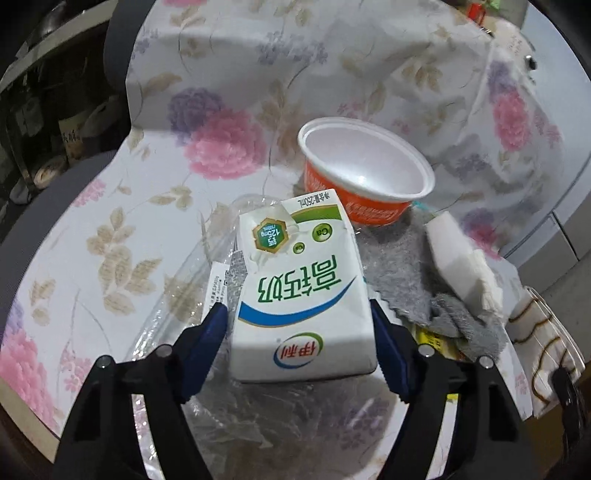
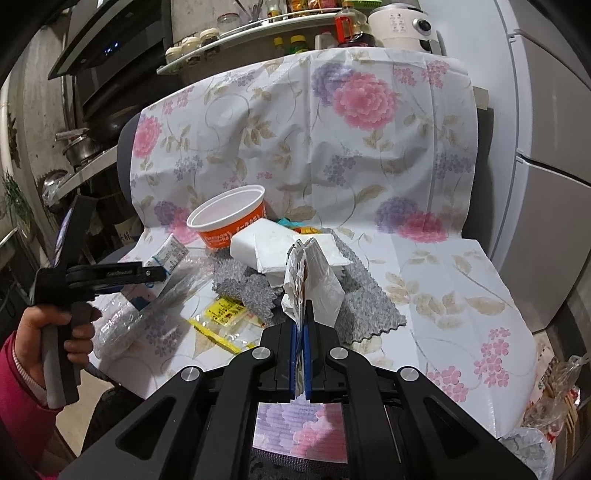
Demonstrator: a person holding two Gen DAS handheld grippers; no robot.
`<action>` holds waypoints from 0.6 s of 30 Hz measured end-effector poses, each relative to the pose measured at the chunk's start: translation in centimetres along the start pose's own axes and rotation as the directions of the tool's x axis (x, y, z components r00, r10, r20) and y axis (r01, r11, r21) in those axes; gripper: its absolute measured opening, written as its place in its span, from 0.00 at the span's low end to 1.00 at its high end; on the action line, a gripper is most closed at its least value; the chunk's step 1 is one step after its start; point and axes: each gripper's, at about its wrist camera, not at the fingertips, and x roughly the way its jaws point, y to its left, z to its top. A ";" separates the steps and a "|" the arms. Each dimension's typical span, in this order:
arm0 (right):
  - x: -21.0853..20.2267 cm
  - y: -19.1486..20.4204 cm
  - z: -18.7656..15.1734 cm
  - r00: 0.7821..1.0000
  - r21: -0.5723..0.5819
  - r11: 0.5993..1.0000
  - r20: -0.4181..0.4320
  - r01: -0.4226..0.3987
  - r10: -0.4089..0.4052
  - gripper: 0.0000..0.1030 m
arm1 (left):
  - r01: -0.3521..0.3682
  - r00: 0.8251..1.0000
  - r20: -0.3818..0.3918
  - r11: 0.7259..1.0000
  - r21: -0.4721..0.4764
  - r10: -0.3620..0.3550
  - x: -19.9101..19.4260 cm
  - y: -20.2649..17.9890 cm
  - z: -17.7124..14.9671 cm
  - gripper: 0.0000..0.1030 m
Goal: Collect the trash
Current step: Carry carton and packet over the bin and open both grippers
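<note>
The left gripper (image 1: 299,317) points down at a slant. Its two blue fingers (image 1: 210,332) stand wide apart, one on each side of a milk carton (image 1: 299,288). You can't tell if the pads press on it. A hand (image 2: 55,332) in a pink sleeve (image 2: 18,398) holds its grey handle. The right gripper (image 2: 301,314) also tips down. Its blue fingers (image 2: 293,354) are squeezed together on a crinkly wrapper (image 2: 306,280), which sticks up ahead of the tips.

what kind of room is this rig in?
Most likely a home kitchen. The right wrist view shows a shelf of jars and bottles, a pot on a stove under a range hood, a rice cooker and what looks like a fridge.
</note>
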 end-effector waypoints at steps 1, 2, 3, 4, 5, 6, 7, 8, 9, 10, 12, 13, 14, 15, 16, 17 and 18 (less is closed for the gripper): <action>-0.1 0.0 0.1 1.000 0.001 1.000 0.005 -0.001 0.001 0.03 | 0.009 1.000 0.021 1.000 0.015 -0.009 -0.8 -0.2 -0.1 0.71; -0.4 0.0 0.3 1.000 0.002 1.000 0.018 0.000 0.000 0.03 | 0.012 0.999 0.048 0.999 0.044 -0.015 -2.0 -0.8 -0.3 0.71; -0.6 0.0 0.5 1.000 0.002 1.000 0.029 0.001 -0.001 0.03 | 0.015 0.997 0.074 0.997 0.071 -0.021 -3.2 -1.3 -0.6 0.71; -1.0 0.0 0.7 0.999 0.004 1.000 0.042 0.001 -0.001 0.03 | 0.028 0.995 0.091 0.996 0.090 -0.037 -4.3 -1.8 -0.8 0.71; -1.4 -0.1 0.9 0.999 0.008 1.000 0.052 -0.001 0.000 0.03 | 0.044 0.993 0.104 0.993 0.108 -0.055 -5.2 -2.3 -1.1 0.71; -2.0 -0.2 1.1 0.998 0.012 1.000 0.064 -0.001 0.000 0.03 | 0.057 0.991 0.114 0.990 0.128 -0.071 -6.0 -3.0 -1.4 0.71; -2.7 -0.4 1.3 0.997 0.012 1.000 0.077 0.007 -0.007 0.03 | 0.069 0.988 0.124 0.986 0.153 -0.089 -6.8 -3.8 -1.9 0.71; -3.2 -0.6 1.4 0.996 0.013 1.000 0.084 0.013 -0.014 0.03 | 0.089 0.984 0.134 0.979 0.183 -0.115 -7.7 -4.8 -2.6 0.71; -4.0 -0.9 1.4 0.995 0.018 1.000 0.094 0.020 -0.021 0.03 | 0.110 0.980 0.137 0.970 0.215 -0.142 -8.3 -5.9 -3.4 0.71; -5.2 -1.4 1.3 0.994 0.028 0.999 0.105 0.032 -0.034 0.03 | 0.137 0.976 0.134 0.959 0.247 -0.174 -8.7 -7.1 -4.3 0.71; -7.0 -2.2 1.0 0.991 0.036 0.997 0.115 0.066 -0.070 0.03 | 0.180 0.966 0.126 0.938 0.297 -0.225 -9.2 -9.2 -5.9 0.71; -8.0 -2.7 0.6 0.988 0.040 0.995 0.120 0.087 -0.092 0.03 | 0.206 0.959 0.120 0.923 0.325 -0.256 -9.5 -10.3 -6.6 0.71; -9.4 -3.4 0.2 0.985 0.049 0.992 0.125 0.117 -0.122 0.03 | 0.236 0.948 0.118 0.903 0.359 -0.294 -9.9 -11.7 -7.6 0.71; -10.5 -3.9 -0.3 0.981 0.057 0.988 0.128 0.141 -0.147 0.03 | 0.252 0.941 0.116 0.888 0.385 -0.317 -10.2 -12.8 -8.3 0.71; -12.1 -4.7 -0.9 0.974 0.068 0.982 0.130 0.175 -0.183 0.03 | 0.272 0.932 0.110 0.869 0.414 -0.344 -10.4 -14.0 -9.0 0.71; -13.2 -5.3 -1.4 0.969 0.076 0.977 0.132 0.200 -0.209 0.03 | 0.300 0.921 0.095 0.843 0.447 -0.378 -10.5 -15.6 -9.9 0.71; -14.7 -6.1 -2.1 0.960 0.089 0.968 0.135 0.234 -0.244 0.03 | 0.329 0.910 0.072 0.817 0.474 -0.409 -10.5 -16.9 -10.7 0.71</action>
